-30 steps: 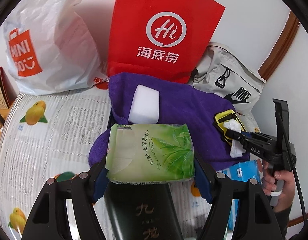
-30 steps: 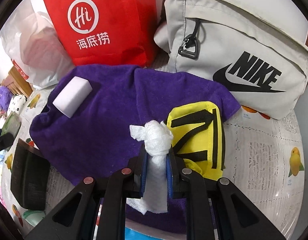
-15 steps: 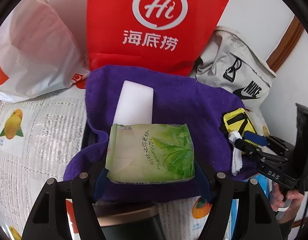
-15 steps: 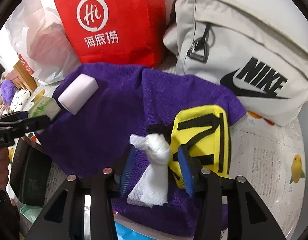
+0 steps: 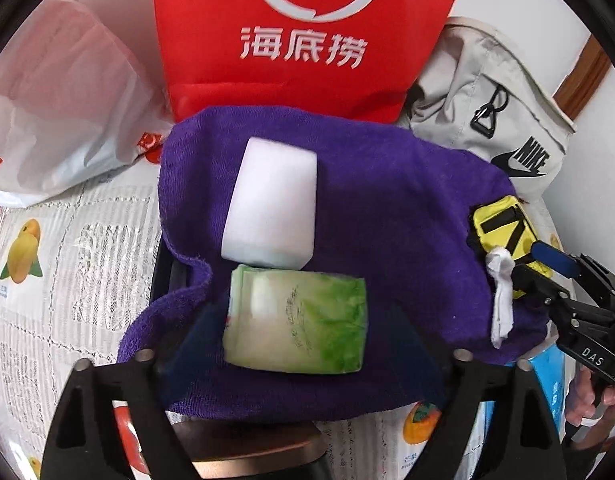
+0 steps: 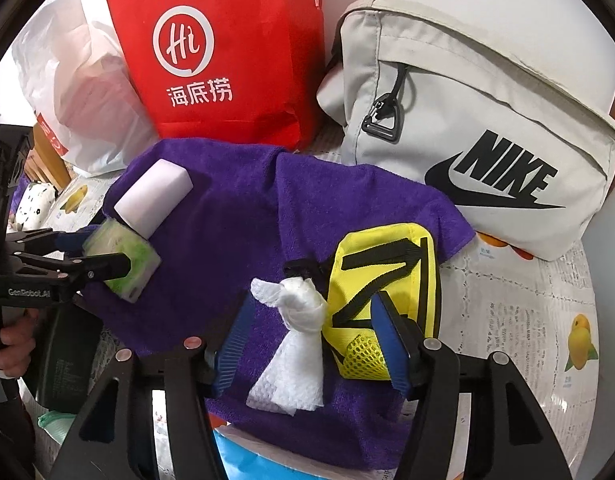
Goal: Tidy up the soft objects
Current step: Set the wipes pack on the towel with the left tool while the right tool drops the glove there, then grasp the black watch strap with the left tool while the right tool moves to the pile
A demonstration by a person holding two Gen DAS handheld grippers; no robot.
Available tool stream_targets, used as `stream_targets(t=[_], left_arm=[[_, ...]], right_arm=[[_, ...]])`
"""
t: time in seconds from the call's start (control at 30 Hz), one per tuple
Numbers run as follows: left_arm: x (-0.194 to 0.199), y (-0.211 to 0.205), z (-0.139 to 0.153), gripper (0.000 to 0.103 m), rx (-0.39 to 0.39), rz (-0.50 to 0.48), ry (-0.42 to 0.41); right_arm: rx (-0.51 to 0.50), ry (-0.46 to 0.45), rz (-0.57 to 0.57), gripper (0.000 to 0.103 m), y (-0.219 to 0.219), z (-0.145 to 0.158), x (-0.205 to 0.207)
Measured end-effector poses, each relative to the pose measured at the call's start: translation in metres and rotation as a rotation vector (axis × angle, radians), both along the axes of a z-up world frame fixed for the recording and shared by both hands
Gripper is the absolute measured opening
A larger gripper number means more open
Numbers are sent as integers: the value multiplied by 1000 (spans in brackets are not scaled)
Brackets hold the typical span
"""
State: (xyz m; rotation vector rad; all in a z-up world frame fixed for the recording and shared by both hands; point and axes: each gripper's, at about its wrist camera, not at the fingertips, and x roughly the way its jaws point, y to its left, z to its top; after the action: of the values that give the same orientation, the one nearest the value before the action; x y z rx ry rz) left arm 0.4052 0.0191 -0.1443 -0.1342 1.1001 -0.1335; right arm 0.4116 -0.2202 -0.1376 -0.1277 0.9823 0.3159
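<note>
A purple towel lies spread on the table. On it lie a white sponge block, a green tissue pack, a knotted white tissue and a yellow pouch. My left gripper is open with its jaws on either side of the tissue pack, which rests on the towel just below the sponge. My right gripper is open around the knotted tissue, which lies beside the pouch.
A red paper bag, a white plastic bag and a grey Nike bag stand behind the towel. A dark box and a blue pack lie near the front edge under the towel.
My left gripper carried the tissue pack forward onto the towel and opened, leaving it below the sponge. My right gripper opened and let go of the knotted tissue beside the yellow pouch.
</note>
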Motion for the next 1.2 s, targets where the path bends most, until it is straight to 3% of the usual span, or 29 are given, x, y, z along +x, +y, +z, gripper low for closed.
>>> stream_targets(t=[0.3, 0.5, 0.73, 0.93, 1.2], left_arm=[[-15, 2, 20, 94, 3, -5, -34], [-46, 19, 47, 92, -35, 49, -120], [-103, 31, 70, 92, -137, 49, -151], [-154, 23, 77, 92, -113, 16, -131], [-213, 4, 60, 92, -105, -16, -135]], right_arm=[[16, -29, 4, 60, 1, 12, -11], [36, -58, 8, 60, 0, 31, -39], [59, -124, 37, 60, -1, 59, -99], [91, -154, 35, 60, 0, 74, -153], [133, -148, -2, 60, -4, 73, -216]])
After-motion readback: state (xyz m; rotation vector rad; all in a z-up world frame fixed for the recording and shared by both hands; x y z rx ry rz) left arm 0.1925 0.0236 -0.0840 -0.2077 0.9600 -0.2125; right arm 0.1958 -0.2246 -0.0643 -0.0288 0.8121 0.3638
